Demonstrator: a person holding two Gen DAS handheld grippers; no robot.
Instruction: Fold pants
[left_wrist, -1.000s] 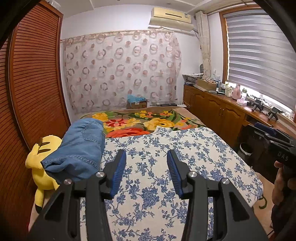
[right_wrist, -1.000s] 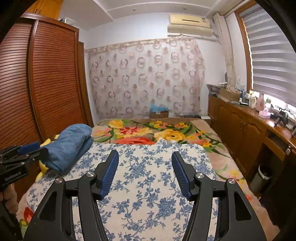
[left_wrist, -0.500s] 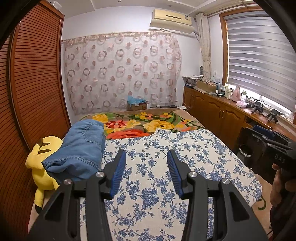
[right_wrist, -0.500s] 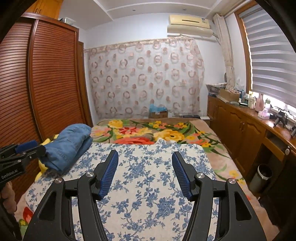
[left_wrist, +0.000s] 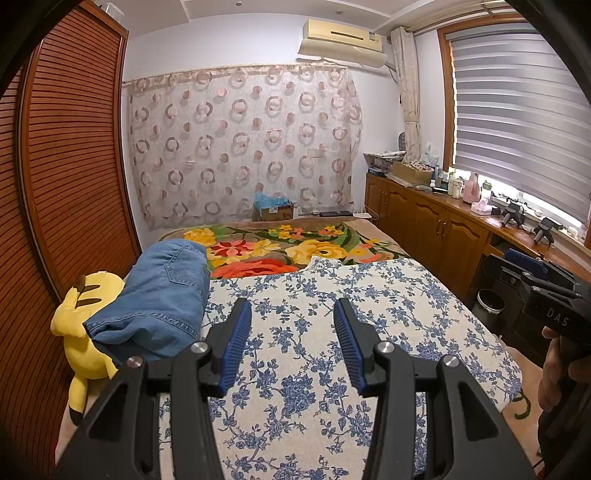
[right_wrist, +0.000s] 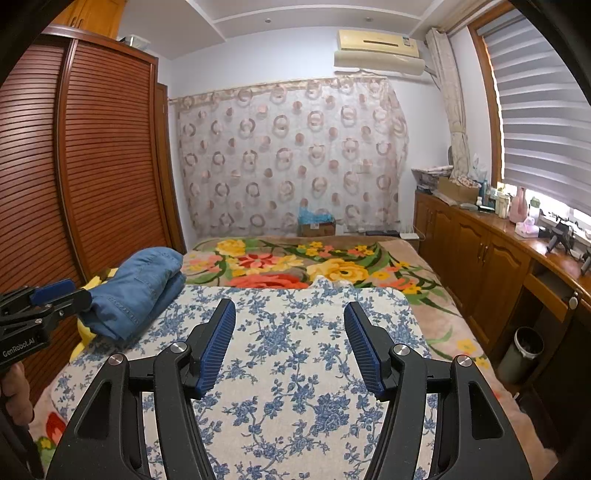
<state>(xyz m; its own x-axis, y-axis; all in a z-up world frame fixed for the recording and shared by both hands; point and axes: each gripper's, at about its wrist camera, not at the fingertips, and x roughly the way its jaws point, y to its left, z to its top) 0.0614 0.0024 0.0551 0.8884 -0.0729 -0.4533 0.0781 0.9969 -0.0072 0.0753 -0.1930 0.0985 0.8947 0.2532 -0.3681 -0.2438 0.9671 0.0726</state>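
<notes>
Blue denim pants (left_wrist: 159, 295) lie folded in a bundle at the left edge of the bed, partly on a yellow plush toy (left_wrist: 83, 332). They also show in the right wrist view (right_wrist: 136, 291). My left gripper (left_wrist: 291, 314) is open and empty, held above the blue-flowered cloth (left_wrist: 314, 369), to the right of the pants. My right gripper (right_wrist: 290, 312) is open and empty above the same cloth (right_wrist: 295, 387), further right. Each gripper shows at the edge of the other's view.
A flowered blanket (left_wrist: 288, 247) covers the far half of the bed. A slatted wooden wardrobe (left_wrist: 70, 166) stands at the left. Wooden cabinets (right_wrist: 480, 258) with clutter run along the right wall under the window. A bin (right_wrist: 524, 354) stands on the floor.
Both grippers have drifted slightly; the left gripper has moved a little back in the right wrist view. The pants have not moved.
</notes>
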